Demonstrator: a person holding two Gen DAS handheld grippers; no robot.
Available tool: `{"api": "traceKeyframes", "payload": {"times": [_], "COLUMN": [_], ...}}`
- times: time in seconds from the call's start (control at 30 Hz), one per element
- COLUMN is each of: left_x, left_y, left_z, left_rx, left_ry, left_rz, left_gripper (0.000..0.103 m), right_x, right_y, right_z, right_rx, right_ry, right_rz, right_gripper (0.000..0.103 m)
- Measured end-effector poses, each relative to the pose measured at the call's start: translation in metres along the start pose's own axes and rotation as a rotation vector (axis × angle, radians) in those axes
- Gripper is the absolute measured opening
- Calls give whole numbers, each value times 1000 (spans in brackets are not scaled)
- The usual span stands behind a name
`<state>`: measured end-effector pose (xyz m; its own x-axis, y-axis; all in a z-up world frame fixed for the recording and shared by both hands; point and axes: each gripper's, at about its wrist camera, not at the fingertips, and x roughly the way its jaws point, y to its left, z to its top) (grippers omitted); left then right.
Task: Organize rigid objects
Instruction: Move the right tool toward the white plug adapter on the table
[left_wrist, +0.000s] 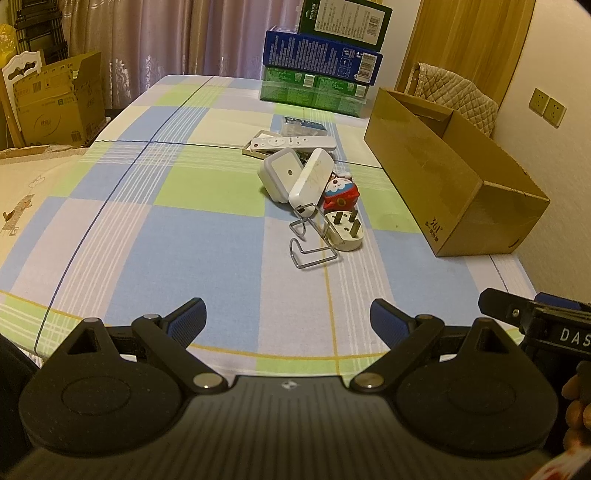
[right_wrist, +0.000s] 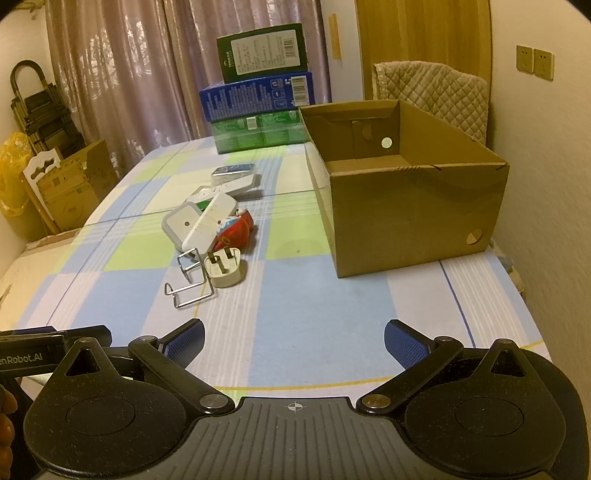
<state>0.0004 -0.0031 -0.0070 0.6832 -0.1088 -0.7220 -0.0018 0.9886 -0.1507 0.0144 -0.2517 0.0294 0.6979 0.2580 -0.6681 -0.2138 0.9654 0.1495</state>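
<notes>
A checked blue, green and cream cloth (left_wrist: 207, 229) covers the table. Mid-table lies a cluster: bent wire rack (left_wrist: 314, 242), white plug (left_wrist: 345, 232) with prongs up, red toy (left_wrist: 341, 194), two white rounded adapters (left_wrist: 295, 177), and a remote (left_wrist: 291, 143) lying crosswise. To its right a cardboard box (left_wrist: 454, 192) marked "361°" stands open-topped. Left gripper (left_wrist: 288, 317) and right gripper (right_wrist: 293, 338), ribbed blue pads, both gape empty.

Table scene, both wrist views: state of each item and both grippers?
left gripper: open, empty
right gripper: open, empty
cardboard box: open-topped, upright, no items visible inside
white plug: on its back, prongs up
wire holder: lying against the plug
white case: tilted, leaning on red toy
remote: lying flat
</notes>
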Motion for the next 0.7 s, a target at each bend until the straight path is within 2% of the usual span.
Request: {"api": "traceKeyframes", "payload": {"times": [0.23, 0.4, 0.7], "left_x": [2, 11, 44], "left_y": [-3, -5, -4], "left_z": [5, 15, 31], "left_rx": [1, 28, 58], "left_ry": [-6, -12, -27], "left_rz": [-11, -37, -11], "left_gripper": [93, 88, 87], "right_x": [1, 6, 20], "right_y": [-1, -3, -6], "right_z": [1, 6, 15], "right_rx": [11, 23, 33], "right_ry": [-7, -8, -16], "right_rz": [0, 8, 8], "right_gripper": [101, 101, 101]}}
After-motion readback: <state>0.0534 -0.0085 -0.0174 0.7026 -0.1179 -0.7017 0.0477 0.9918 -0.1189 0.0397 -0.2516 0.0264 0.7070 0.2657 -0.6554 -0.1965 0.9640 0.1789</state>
